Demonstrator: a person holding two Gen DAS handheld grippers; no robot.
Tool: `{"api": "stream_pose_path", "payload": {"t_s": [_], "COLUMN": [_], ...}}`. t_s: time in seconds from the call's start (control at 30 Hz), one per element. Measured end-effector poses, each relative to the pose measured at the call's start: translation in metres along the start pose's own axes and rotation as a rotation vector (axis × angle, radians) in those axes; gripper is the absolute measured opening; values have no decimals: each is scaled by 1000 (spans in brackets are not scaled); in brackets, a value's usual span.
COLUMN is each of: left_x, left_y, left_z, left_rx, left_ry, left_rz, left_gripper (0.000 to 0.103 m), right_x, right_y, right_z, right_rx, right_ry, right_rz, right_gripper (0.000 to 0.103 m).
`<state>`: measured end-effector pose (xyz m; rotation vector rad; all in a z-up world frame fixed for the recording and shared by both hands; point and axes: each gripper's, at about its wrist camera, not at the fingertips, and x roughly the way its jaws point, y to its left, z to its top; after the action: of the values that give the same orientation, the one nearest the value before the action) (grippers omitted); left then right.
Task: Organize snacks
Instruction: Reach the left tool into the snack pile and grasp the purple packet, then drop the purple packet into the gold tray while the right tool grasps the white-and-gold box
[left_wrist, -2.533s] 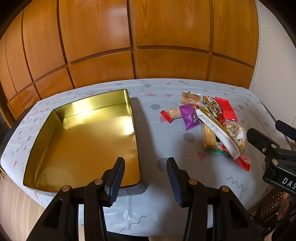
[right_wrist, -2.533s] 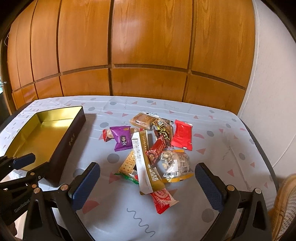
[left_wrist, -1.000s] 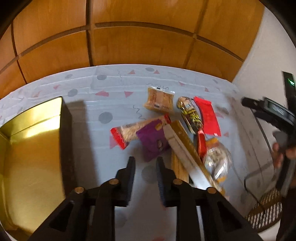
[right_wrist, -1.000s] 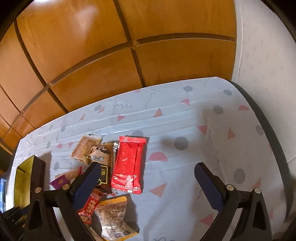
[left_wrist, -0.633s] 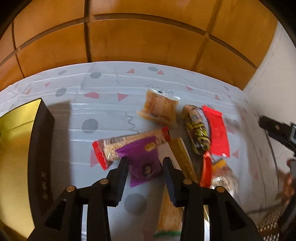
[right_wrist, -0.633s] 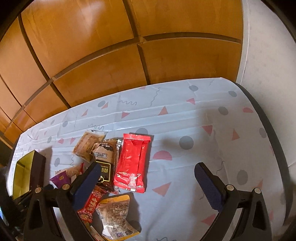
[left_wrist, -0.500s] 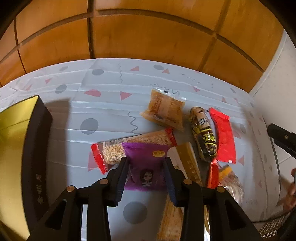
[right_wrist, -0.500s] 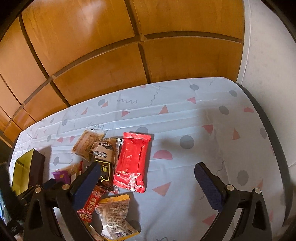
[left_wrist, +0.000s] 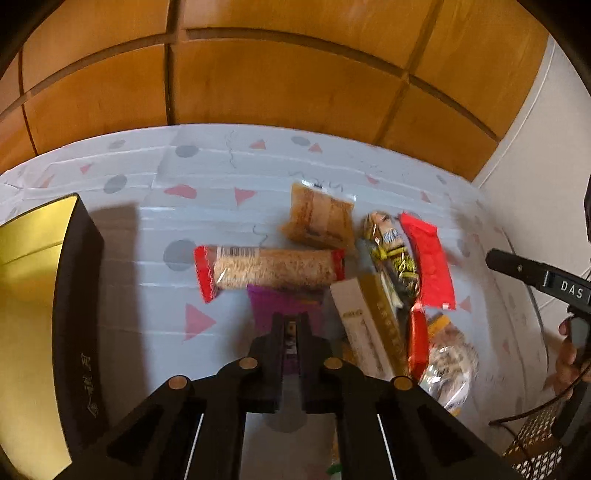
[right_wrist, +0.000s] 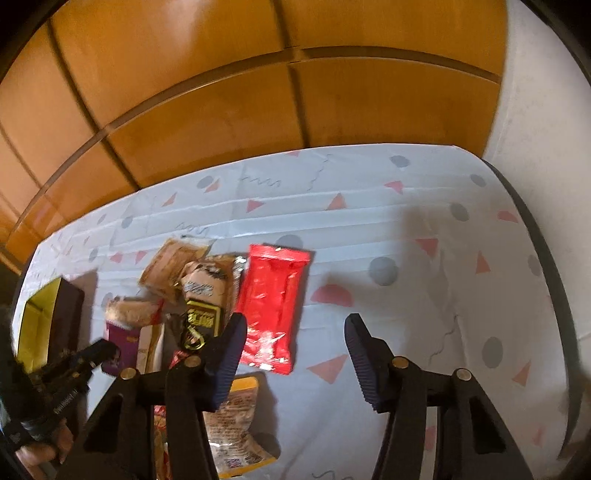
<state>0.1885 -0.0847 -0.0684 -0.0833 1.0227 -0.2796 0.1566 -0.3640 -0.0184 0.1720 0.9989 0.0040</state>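
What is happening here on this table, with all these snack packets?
A person is sorting snacks with a handheld claw in each hand. The left claw has shut on the purple packet in the pile on the patterned tablecloth. The right claw is closing over the cloth beside the red packet, with nothing between its jaws. The gold-lined box at the left shows no snacks in its visible part.
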Motion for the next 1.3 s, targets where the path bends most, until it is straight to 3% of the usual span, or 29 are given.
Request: {"api": "stream_pose_path", "payload": {"t_s": [0.03,0.1,0.13,0.23,0.43,0.6,0.73,0.77,0.87,0.97,1.03,1.07,1.2,1.3], "left_x": [1,-2,-5,-8,3,11,31,37,30,9,-11,-18,-64,-89], "left_y": [1,4,5,7,8,-17,-20,-16,-14,-8,-6,-6,-1,9], "left_z": [-2,-5,-7,-13,-10,-3,0,-2,-7,-16,-22,-23,-26,-26], "left_rx": [-2,-22,-30,-29,-56,95,141,123,134,82,71,66,54,30], "left_ry": [6,9,6,23,54,58,103,121,81,44,2,-12,-106,-146], "left_rz": [-6,-35,-44,-47,-1,28,64,63,68,41,37,33,20,12], "left_gripper": [5,15,28,38,45,51,52,46,39,38,38,38,38,38], "right_x": [0,3,4,6,2,0,-2,-3,-4,-5,-8,-10,-16,-13], "right_y": [3,11,14,17,12,10,10,11,13,18,27,32,68,97], "right_z": [-2,-4,-5,-7,-6,-4,-3,-3,-3,-3,-5,-7,-21,-36], "right_rx": [-13,-48,-63,-81,-56,-50,-42,-44,-52,-80,-116,-141,-277,-384], "right_ry": [2,15,21,29,21,18,16,12,5,-3,-12,-15,15,92], "right_rz": [7,21,21,-1,-1,0,10,13,21,35,70,100,324,447], "right_gripper": [57,57,57,57,57,62,63,63,63,63,58,51,33,31]}}
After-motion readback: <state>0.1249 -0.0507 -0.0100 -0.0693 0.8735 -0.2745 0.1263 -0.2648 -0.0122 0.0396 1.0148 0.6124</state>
